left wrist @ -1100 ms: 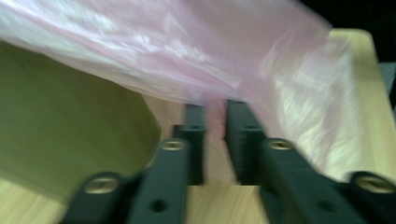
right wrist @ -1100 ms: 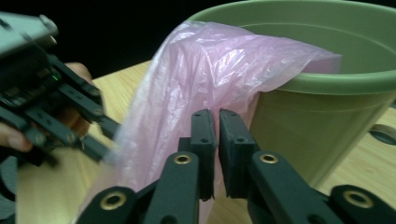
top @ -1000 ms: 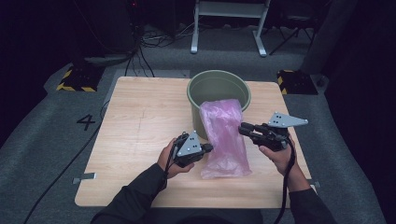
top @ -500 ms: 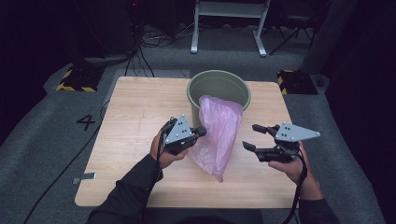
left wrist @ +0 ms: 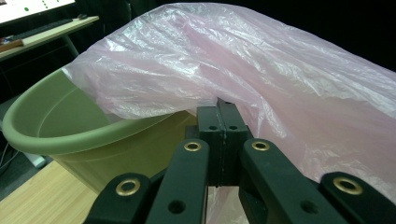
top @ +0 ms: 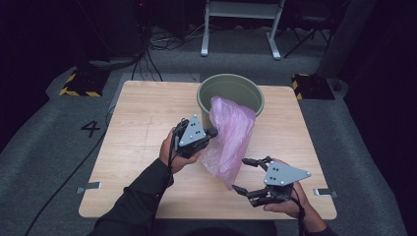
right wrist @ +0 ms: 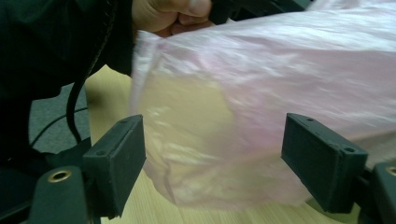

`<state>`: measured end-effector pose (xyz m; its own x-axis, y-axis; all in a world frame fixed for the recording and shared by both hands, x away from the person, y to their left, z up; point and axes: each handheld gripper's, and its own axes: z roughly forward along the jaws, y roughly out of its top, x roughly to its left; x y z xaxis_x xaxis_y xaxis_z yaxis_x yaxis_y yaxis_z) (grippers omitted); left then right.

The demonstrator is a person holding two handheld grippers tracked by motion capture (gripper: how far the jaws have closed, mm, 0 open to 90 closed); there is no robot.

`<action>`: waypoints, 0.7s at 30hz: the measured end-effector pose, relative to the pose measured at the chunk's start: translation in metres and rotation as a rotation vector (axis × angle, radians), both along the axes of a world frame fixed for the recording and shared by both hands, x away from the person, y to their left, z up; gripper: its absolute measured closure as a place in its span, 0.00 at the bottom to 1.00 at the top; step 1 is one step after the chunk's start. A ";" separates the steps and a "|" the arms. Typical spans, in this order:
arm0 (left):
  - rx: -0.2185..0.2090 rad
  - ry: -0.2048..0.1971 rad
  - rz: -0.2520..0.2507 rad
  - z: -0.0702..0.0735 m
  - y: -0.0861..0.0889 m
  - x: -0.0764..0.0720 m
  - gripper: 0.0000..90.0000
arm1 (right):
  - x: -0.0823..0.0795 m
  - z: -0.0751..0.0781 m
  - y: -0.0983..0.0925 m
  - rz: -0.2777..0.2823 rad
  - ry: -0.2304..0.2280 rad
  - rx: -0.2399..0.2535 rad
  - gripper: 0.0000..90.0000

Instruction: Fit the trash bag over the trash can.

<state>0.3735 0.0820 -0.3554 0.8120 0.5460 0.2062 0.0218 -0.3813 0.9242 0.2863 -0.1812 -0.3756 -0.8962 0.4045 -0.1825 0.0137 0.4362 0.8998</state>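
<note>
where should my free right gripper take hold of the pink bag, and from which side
Probably the loose lower edge of the pink bag, approached from its right. The left gripper already pinches the upper film beside the green bucket, so the hanging bottom is free, and the right gripper stands open near it.

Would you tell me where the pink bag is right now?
In the high view, the pink bag drapes from the green bucket's near rim, mid-table, pinched by the left hand-held gripper.

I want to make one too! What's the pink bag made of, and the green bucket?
Pink bag: likely thin plastic film, see-through, crinkly and shiny. Green bucket: probably moulded plastic, smooth and matte, with a rounded rim.
</note>
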 end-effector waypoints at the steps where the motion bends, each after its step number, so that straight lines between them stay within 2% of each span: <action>1: 0.001 -0.001 0.009 0.000 0.000 0.000 1.00 | -0.002 -0.001 0.004 -0.008 -0.011 -0.002 0.21; 3: -0.006 0.002 0.018 0.000 0.001 0.001 1.00 | -0.007 -0.004 0.010 -0.025 -0.012 0.007 0.20; 4: -0.009 0.004 0.022 0.000 0.001 0.001 1.00 | -0.010 -0.006 0.015 -0.036 -0.025 -0.004 0.19; 6: -0.006 0.009 0.026 0.000 0.001 0.001 1.00 | -0.013 -0.011 0.023 -0.068 -0.074 -0.045 0.18; 7: -0.007 0.011 0.024 -0.001 0.001 0.001 1.00 | -0.014 -0.013 0.026 -0.076 -0.082 -0.051 0.18; 9: -0.010 0.012 0.022 -0.001 0.001 0.001 1.00 | -0.013 -0.018 0.032 -0.139 -0.122 -0.067 0.24; 10: -0.010 0.011 0.018 -0.001 0.002 0.001 1.00 | -0.011 -0.020 0.034 -0.160 -0.140 -0.071 0.29; 11: -0.009 0.006 0.016 0.000 0.002 0.001 1.00 | -0.010 -0.022 0.036 -0.194 -0.168 -0.084 0.39; 12: -0.008 0.005 0.015 0.000 0.002 0.001 1.00 | -0.009 -0.025 0.037 -0.254 -0.235 -0.122 0.50; 13: -0.007 0.003 0.014 0.000 0.004 0.001 1.00 | -0.007 -0.026 0.037 -0.269 -0.257 -0.131 0.55; 14: -0.013 0.004 0.010 0.001 0.005 0.001 1.00 | -0.003 -0.026 0.035 -0.269 -0.256 -0.114 0.68; 15: -0.013 0.003 0.013 0.001 0.006 0.002 1.00 | 0.000 -0.025 0.032 -0.272 -0.253 -0.103 0.77; 17: -0.015 0.005 0.015 0.001 0.010 0.002 1.00 | 0.004 -0.022 0.026 -0.296 -0.273 -0.086 0.90; 21: -0.016 0.002 0.022 0.002 0.015 0.002 0.99 | 0.012 -0.014 0.013 -0.300 -0.266 -0.035 1.00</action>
